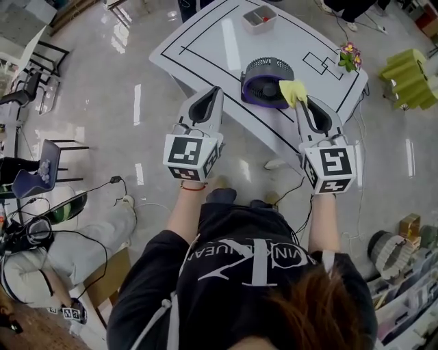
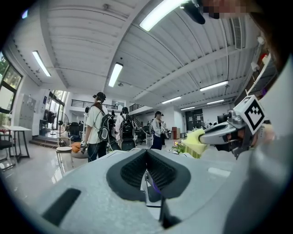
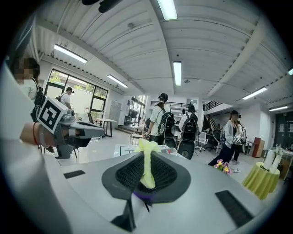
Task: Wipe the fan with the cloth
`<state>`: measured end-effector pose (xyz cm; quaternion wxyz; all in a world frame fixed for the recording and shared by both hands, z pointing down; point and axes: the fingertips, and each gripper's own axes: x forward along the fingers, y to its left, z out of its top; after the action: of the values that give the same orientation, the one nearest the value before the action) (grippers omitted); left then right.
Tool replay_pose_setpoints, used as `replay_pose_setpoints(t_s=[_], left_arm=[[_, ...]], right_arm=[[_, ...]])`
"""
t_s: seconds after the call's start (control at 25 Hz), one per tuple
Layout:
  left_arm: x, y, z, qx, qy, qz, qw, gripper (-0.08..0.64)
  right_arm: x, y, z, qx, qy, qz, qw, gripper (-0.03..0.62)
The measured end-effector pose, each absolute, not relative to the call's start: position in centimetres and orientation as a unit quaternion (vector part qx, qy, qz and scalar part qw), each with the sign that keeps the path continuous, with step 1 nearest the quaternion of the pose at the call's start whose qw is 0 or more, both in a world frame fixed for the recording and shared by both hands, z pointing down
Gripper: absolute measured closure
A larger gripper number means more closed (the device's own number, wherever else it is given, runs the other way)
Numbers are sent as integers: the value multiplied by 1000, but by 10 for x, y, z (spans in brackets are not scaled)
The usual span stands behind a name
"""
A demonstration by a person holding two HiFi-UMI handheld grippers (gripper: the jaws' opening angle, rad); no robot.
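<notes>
Black printed top [image 1: 239, 263], maybe red wristband [image 1: 194, 186]

Open tabletop on the table [image 1: 205, 41] lies left of the fan [image 1: 265, 76]. A white box [image 1: 260, 18] stands behind it, flowers [image 1: 350, 57] at the right edge.

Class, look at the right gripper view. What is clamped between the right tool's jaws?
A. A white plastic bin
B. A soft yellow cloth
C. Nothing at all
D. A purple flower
B: in the right gripper view the right tool has its black ribbed pads closed on the soft yellow cloth, which sticks up from between them.
</notes>
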<state>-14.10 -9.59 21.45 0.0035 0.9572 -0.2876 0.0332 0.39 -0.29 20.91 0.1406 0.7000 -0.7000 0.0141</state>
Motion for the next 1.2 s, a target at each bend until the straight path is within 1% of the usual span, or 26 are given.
replay_pose_setpoints(t_s=[0.48, 1.2], left_arm=[[-153, -91, 190, 953, -302, 25, -2, 557], [-135, -88, 188, 953, -302, 15, 1, 557]], right_arm=[[6, 18, 194, 684, -712, -1, 157, 552], [21, 23, 195, 680, -717, 0, 152, 552]])
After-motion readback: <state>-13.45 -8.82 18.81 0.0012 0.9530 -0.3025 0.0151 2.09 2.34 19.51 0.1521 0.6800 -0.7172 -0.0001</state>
